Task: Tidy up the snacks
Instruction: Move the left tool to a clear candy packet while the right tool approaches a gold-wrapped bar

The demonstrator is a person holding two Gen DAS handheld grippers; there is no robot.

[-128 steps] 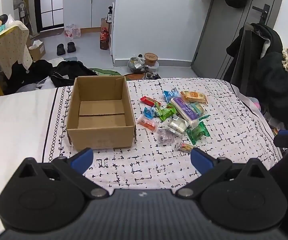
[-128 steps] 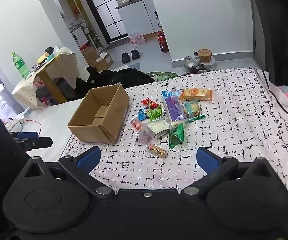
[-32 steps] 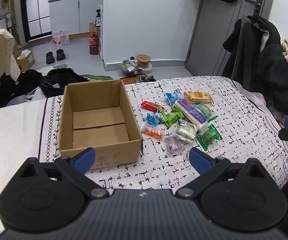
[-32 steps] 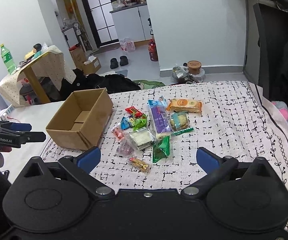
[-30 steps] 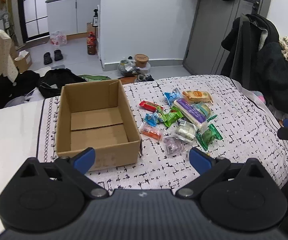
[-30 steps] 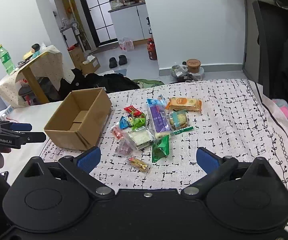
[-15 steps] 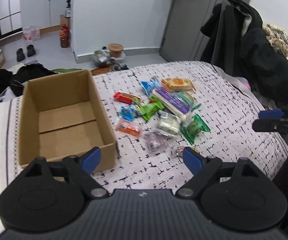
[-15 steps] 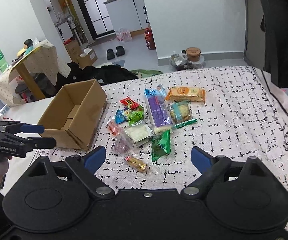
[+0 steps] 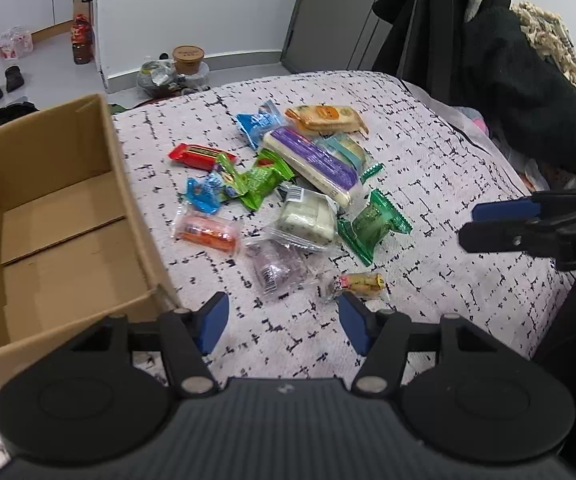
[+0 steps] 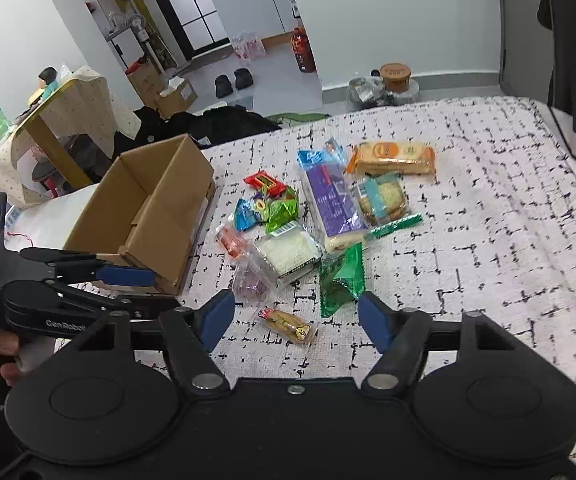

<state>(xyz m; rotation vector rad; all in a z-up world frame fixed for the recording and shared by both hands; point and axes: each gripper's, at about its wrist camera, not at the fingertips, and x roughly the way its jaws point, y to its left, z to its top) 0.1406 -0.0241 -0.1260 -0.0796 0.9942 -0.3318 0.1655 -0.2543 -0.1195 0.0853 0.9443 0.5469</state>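
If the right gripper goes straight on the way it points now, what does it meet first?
Most likely the small yellow snack packet on the bedspread: it lies just ahead, between the fingers of the right gripper. The jaws, which have just been closing, hold nothing. Depth is hard to judge.

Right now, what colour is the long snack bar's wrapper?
Purple and white, the long snack bar; clearest in the left wrist view.

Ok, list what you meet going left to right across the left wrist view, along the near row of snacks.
Cardboard box → orange sausage packet → clear purple packet → small yellow candy → right gripper.
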